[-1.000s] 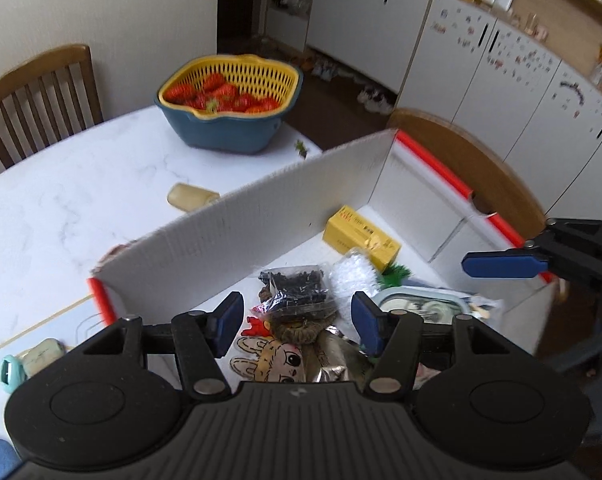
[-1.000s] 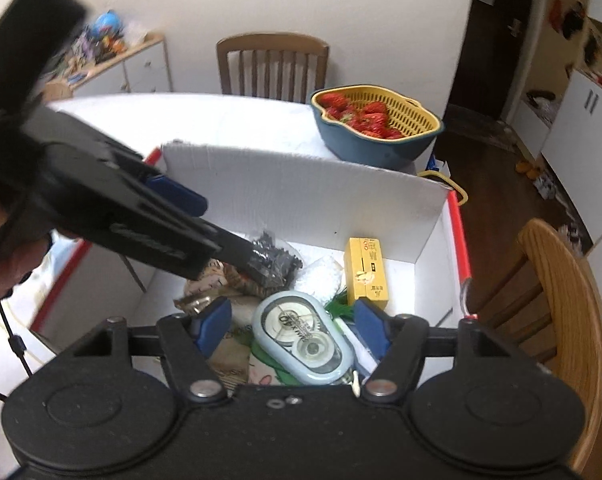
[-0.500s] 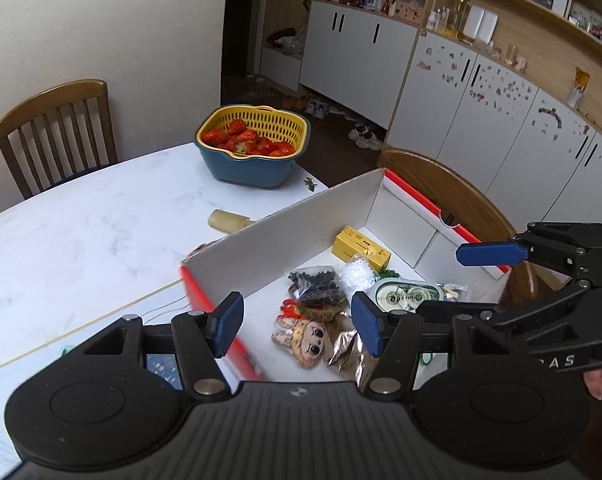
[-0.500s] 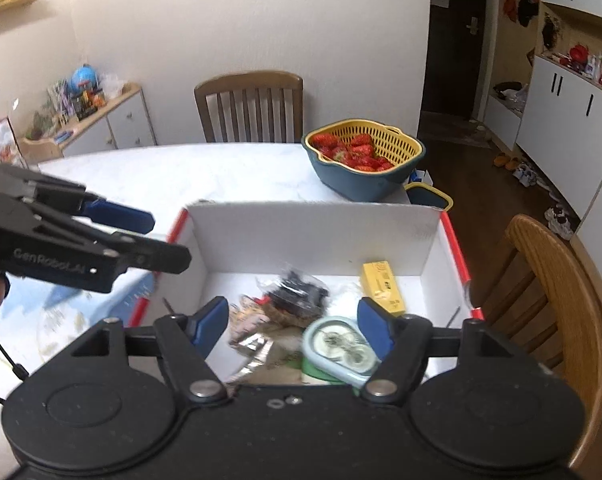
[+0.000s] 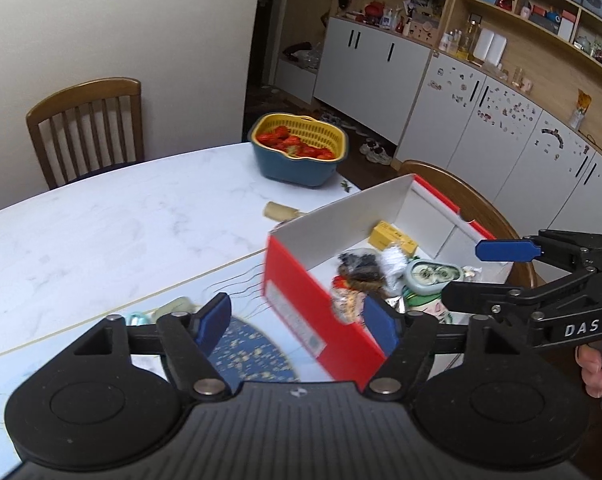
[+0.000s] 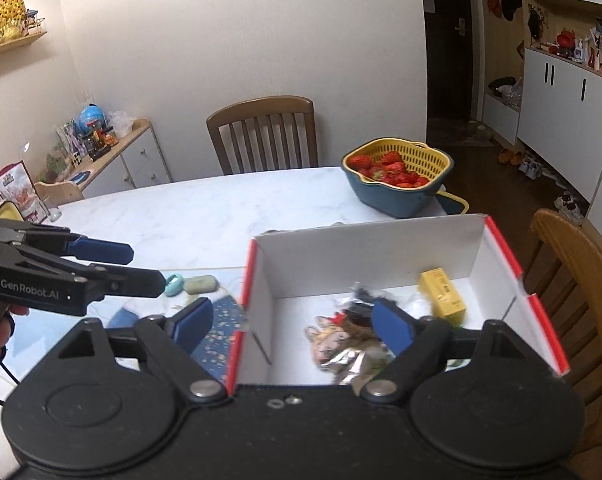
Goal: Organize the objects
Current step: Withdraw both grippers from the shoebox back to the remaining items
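Box (image 6: 365, 260) with the red outside and white inside sits at the counter's (image 6: 205, 208) near right edge; from my seat, going left to right: left tongs (image 5: 297, 320) have just been opening and stand wide, nothing between them, over a blue patterned mat (image 5: 253, 356); yellow carton (image 6: 441, 294), blurry snack packets and a pale oval case (image 5: 431, 276) lie inside the box; right tongs (image 6: 293, 324) just opened too, empty above it.
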The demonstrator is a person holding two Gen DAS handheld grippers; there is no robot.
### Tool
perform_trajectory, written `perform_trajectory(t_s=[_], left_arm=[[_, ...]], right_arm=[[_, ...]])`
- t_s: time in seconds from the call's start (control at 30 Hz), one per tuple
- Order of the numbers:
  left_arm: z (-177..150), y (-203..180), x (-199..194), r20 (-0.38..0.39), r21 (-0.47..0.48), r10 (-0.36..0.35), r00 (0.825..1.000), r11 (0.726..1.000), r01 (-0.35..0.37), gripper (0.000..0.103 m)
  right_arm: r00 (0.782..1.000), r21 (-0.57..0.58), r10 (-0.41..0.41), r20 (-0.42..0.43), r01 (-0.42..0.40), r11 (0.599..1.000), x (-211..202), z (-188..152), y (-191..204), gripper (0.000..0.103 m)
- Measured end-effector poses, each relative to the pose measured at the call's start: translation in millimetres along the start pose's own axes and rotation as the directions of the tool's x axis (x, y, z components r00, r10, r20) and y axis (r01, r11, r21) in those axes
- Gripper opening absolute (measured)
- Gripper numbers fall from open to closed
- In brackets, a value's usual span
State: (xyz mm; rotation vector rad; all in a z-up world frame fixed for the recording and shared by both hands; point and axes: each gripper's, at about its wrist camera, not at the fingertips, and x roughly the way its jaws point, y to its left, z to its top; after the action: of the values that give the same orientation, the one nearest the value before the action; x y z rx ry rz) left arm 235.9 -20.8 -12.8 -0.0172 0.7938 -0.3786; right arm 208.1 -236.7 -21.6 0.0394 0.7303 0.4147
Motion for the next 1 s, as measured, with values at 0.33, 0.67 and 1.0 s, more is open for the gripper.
perform_trajectory(t_s=[0.33, 0.67, 1.0], left_arm=[[-19.3, 41.1, -24.3, 0.018, -0.007, 0.028, 0.999, 1.000, -0.028, 0.082], [-43.0, 90.8, -15.5, -0.021, -0.066, 0.052, 0.998, 0.996, -0.054, 0.085], [-61.2, 140.4, 28.2, -0.040, -0.099, 0.136, 0.990, 0.985, -0.139, 0.086]], right_arm=[[1.000, -0.018, -0.008, 0.001, 0.008, 1.000, 10.4, -7.8, 53.8, 0.099], [1.000, 0.000, -0.020, -0.024, 0.020, 1.000, 37.0, -6.3, 96.2, 0.099], [0.997, -0.003, -0.026, -0.075, 0.026, 1.000, 90.8, 4.6, 126.3, 0.099]])
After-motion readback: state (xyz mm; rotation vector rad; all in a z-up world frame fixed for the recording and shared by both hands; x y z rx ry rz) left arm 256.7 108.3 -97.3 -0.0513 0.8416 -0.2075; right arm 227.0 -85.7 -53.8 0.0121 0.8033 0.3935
